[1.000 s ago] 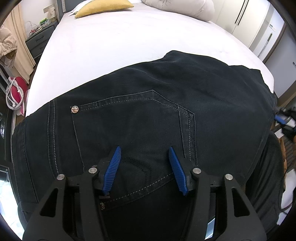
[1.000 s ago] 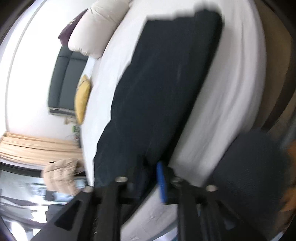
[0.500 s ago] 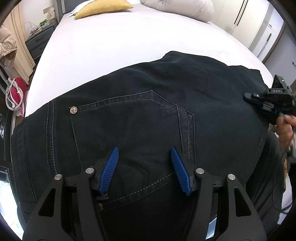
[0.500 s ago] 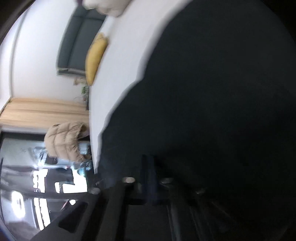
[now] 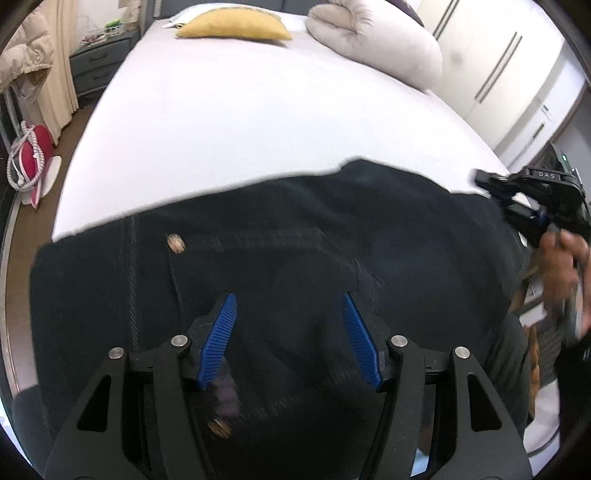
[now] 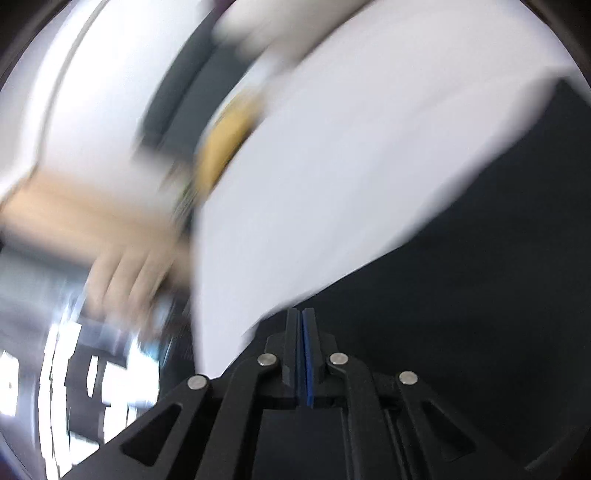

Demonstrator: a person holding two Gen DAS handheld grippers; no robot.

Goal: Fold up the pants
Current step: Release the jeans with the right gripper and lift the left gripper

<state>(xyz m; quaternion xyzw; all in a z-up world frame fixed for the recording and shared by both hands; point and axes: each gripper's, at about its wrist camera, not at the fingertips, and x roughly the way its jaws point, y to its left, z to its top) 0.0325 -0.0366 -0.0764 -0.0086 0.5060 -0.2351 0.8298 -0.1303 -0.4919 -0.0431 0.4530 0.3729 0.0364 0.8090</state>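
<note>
Pants [image 5: 295,258], dark denim, lie across the near part of the white bed [image 5: 258,122], back pocket side up, a metal rivet [image 5: 176,243] showing at the pocket's corner. The cloth reaches the near edge of the mattress and hangs partly over it.

Left gripper [image 5: 288,314]: blue ribbed fingers [image 5: 218,339] spread wide, poised over the pocket area. Nothing sits between the pads; whether the tips touch the denim cannot be told from this angle.

Right gripper [image 6: 302,325]: blue pads pressed flat together, no gap visible. It sits at the edge where the dark fabric meets the sheet, but whether any cloth is caught between the pads cannot be told; that view is heavily smeared. From the left wrist view the same gripper [image 5: 532,199] shows at the far right end of the pants, with the person's hand [image 5: 561,266] behind it, blurred.

Surroundings: yellow pillow [image 5: 232,27] and a rolled white duvet [image 5: 376,40] at the head of the bed, well apart from the pants. A grey nightstand [image 5: 99,66] stands left of the bed, a red and white bag [image 5: 31,155] on the floor near it. White wardrobe doors [image 5: 509,62] at right.
</note>
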